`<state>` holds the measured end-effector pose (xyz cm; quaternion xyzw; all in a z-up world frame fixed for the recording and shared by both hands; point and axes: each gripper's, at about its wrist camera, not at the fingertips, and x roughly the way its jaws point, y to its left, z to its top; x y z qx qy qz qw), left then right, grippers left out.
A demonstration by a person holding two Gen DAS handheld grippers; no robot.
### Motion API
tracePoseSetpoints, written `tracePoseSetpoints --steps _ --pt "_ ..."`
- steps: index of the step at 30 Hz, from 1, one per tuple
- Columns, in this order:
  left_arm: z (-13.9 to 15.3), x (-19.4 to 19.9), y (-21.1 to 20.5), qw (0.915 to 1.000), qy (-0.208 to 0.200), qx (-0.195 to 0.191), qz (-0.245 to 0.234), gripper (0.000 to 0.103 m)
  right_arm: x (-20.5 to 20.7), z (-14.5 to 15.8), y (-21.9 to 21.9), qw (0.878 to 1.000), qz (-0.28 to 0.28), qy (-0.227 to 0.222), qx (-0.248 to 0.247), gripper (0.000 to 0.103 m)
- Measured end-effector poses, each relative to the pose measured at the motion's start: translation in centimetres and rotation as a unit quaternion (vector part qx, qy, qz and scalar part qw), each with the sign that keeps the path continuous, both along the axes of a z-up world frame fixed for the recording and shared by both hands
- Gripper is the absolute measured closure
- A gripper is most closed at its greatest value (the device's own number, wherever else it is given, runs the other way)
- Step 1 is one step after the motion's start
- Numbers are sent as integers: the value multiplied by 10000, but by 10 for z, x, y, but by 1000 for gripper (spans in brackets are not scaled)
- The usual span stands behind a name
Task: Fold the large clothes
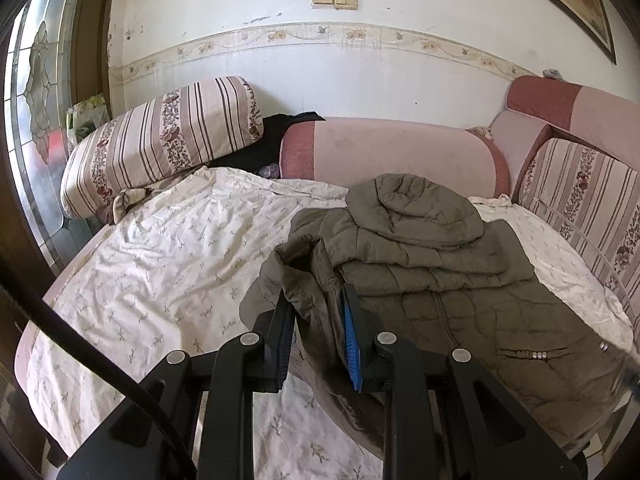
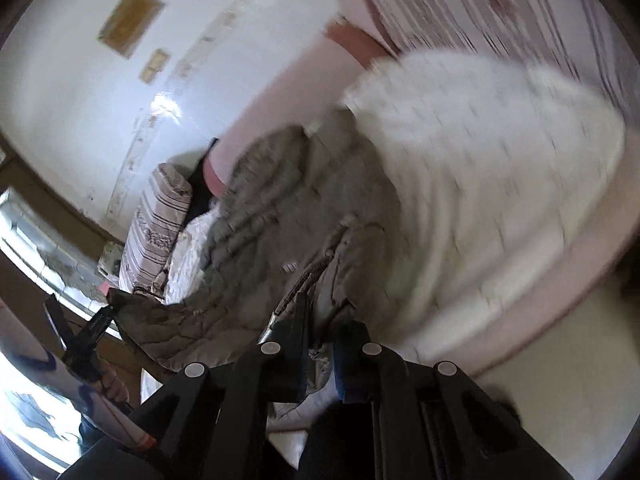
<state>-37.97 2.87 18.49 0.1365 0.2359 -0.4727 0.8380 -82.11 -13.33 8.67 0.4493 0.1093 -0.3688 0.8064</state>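
Left claw (image 1: 316, 308): pinching a raised fold at the left edge of the jacket (image 1: 432, 264).
Jacket: olive, quilted, on the bed sheet (image 1: 160, 264), toward its right side.
Right claw (image 2: 320, 320): pressed together on the jacket's near hem; view blurred.
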Motion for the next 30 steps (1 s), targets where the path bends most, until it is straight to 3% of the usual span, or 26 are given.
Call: tracePoseSetpoints --steps 3,12,17,22,26,28,30 --pt "10 8 -6 10000 -36 -51 19 81 7 36 -9 9988 27 102 -473 93" --pt "41 53 -47 9998 112 -145 100 80 45 112 -68 9913 -45 308 -1282 93" --pt "55 81 -98 9998 81 -146 147 78 81 139 -136 9882 -180 492 -1439 93" --pt "59 121 -156 9993 284 -130 215 76 123 148 -221 9859 -324 773 -1450 94" --pt "67 159 -189 9979 470 -261 369 61 172 137 -297 9834 -475 1132 -1334 94" --pt "74 178 -195 9963 565 -452 457 47 191 128 -326 9809 -566 1348 -1282 94" --pt "82 196 -198 9947 579 -629 571 42 206 113 -358 9813 -685 1437 -1078 94"
